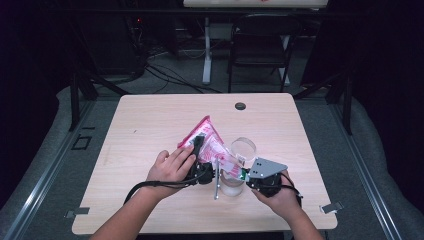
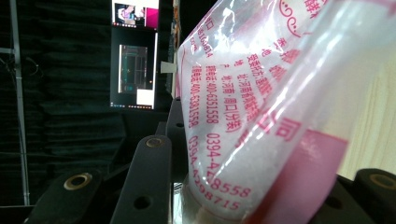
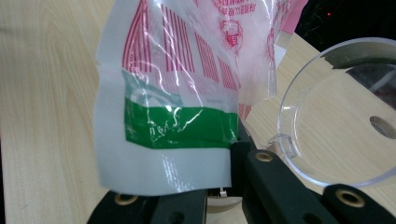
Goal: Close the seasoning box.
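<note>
Both grippers clamp one plastic bag (image 1: 210,142) above the wooden table (image 1: 150,125). The right gripper (image 1: 243,173) is shut on the bag's lower end, a white-and-green strip (image 3: 177,126) pinched flat between its jaws in the right gripper view. The left gripper (image 1: 200,150) grips the bag's upper body, its jaws partly closed around the bulging plastic, where white granules (image 2: 243,163) press against the film in the left gripper view.

The bag runs as a slanted line from its pink top corner, farther up the table and to the left, down toward the right gripper. Just beside and below that low end stands a clear beaker (image 1: 235,165), its round rim and pouring lip (image 3: 285,144) close to the right gripper's jaws. The right hand (image 1: 280,195) is the nearer to the beaker; the left hand (image 1: 172,167) carries the raised end. By this reading, any pour turns on that low end lying over the beaker's mouth, which the high view leaves uncertain.

Red print on the bag reads "400-6351558" and "0394-", with Chinese characters too small to make out. A thin metal rod (image 1: 217,187) leans at the beaker's base.
</note>
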`<action>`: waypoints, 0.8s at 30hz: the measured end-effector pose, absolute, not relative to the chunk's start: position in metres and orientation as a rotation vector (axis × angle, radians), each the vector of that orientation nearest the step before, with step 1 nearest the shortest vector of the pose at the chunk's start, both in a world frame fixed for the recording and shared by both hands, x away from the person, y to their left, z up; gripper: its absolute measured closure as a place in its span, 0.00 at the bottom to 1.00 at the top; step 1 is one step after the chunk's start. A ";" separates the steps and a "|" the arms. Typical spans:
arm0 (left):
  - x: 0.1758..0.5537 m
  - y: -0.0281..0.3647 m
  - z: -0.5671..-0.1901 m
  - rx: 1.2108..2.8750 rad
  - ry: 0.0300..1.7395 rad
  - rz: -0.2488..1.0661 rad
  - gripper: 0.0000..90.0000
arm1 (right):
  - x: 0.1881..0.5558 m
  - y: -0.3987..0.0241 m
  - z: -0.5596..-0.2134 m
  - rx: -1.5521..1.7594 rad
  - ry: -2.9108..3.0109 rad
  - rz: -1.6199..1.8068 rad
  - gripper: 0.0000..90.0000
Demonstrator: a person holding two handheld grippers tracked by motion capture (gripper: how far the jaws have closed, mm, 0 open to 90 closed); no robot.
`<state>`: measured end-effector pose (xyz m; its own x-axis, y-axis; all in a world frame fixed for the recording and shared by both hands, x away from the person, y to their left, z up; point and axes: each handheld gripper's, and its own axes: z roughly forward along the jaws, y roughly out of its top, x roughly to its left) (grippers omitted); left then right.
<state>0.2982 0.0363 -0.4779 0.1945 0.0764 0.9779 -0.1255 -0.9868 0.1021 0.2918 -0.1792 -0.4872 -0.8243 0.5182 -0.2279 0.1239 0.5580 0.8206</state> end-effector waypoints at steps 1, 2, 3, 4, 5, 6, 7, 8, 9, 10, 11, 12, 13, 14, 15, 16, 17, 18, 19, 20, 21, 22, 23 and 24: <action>0.298 0.036 -0.478 2.299 -0.048 1.898 0.78 | 0.292 -0.179 -0.487 0.515 2.347 1.184 0.99; 0.299 0.037 -0.478 2.287 -0.054 1.895 0.78 | 0.292 -0.179 -0.487 0.515 2.348 1.182 0.99; 0.298 0.037 -0.478 2.289 -0.051 1.891 0.78 | 0.292 -0.179 -0.488 0.513 2.348 1.179 0.99; 0.298 0.037 -0.477 2.290 -0.059 1.900 0.78 | 0.292 -0.179 -0.488 0.512 2.351 1.174 0.99; 0.297 0.036 -0.477 2.289 -0.059 1.903 0.78 | 0.292 -0.178 -0.488 0.512 2.351 1.170 1.00; 0.297 0.036 -0.477 2.289 -0.061 1.902 0.78 | 0.292 -0.178 -0.489 0.515 2.357 1.156 1.00; 0.297 0.036 -0.477 2.291 -0.064 1.903 0.78 | 0.292 -0.178 -0.490 0.515 2.358 1.156 1.00; 0.297 0.036 -0.477 2.288 -0.065 1.901 0.78 | 0.293 -0.178 -0.490 0.529 2.362 1.160 1.00; 0.297 0.035 -0.478 2.292 -0.058 1.893 0.78 | 0.293 -0.178 -0.490 0.528 2.364 1.154 1.00; 0.297 0.035 -0.477 2.288 -0.069 1.902 0.78 | 0.293 -0.178 -0.491 0.529 2.364 1.149 1.00; 0.299 0.036 -0.479 2.241 -0.088 1.905 0.78 | 0.293 -0.178 -0.491 0.533 2.363 1.148 1.00; 0.296 0.035 -0.476 2.286 -0.068 1.904 0.78 | 0.293 -0.179 -0.491 0.535 2.361 1.144 1.00; 0.296 0.035 -0.476 2.283 -0.070 1.906 0.78 | 0.294 -0.179 -0.492 0.543 2.357 1.144 1.00; 0.296 0.035 -0.476 2.280 -0.071 1.908 0.78 | 0.294 -0.179 -0.492 0.541 2.354 1.141 1.00; 0.295 0.034 -0.476 2.281 -0.075 1.910 0.78 | 0.294 -0.180 -0.492 0.542 2.351 1.134 1.00; 0.295 0.034 -0.476 2.282 -0.069 1.904 0.78 | 0.295 -0.180 -0.493 0.545 2.351 1.132 1.00; 0.296 0.034 -0.477 2.263 -0.087 1.913 0.78 | 0.295 -0.180 -0.493 0.546 2.350 1.126 1.00; 0.296 0.034 -0.477 2.263 -0.085 1.911 0.78 | 0.295 -0.180 -0.493 0.550 2.346 1.116 1.00; 0.295 0.034 -0.477 2.264 -0.085 1.911 0.78 | 0.295 -0.179 -0.494 0.555 2.344 1.119 1.00; 0.295 0.034 -0.476 2.274 -0.081 1.913 0.78 | 0.295 -0.180 -0.494 0.556 2.344 1.116 1.00; 0.294 0.034 -0.476 2.273 -0.082 1.916 0.78 | 0.295 -0.180 -0.494 0.559 2.343 1.112 1.00; 0.294 0.034 -0.476 2.271 -0.082 1.918 0.78 | 0.295 -0.180 -0.494 0.561 2.339 1.109 1.00; 0.294 0.034 -0.475 2.272 -0.086 1.919 0.78 | 0.295 -0.180 -0.494 0.563 2.338 1.106 1.00; 0.294 0.033 -0.475 2.273 -0.087 1.920 0.78 | 0.295 -0.180 -0.494 0.565 2.335 1.103 1.00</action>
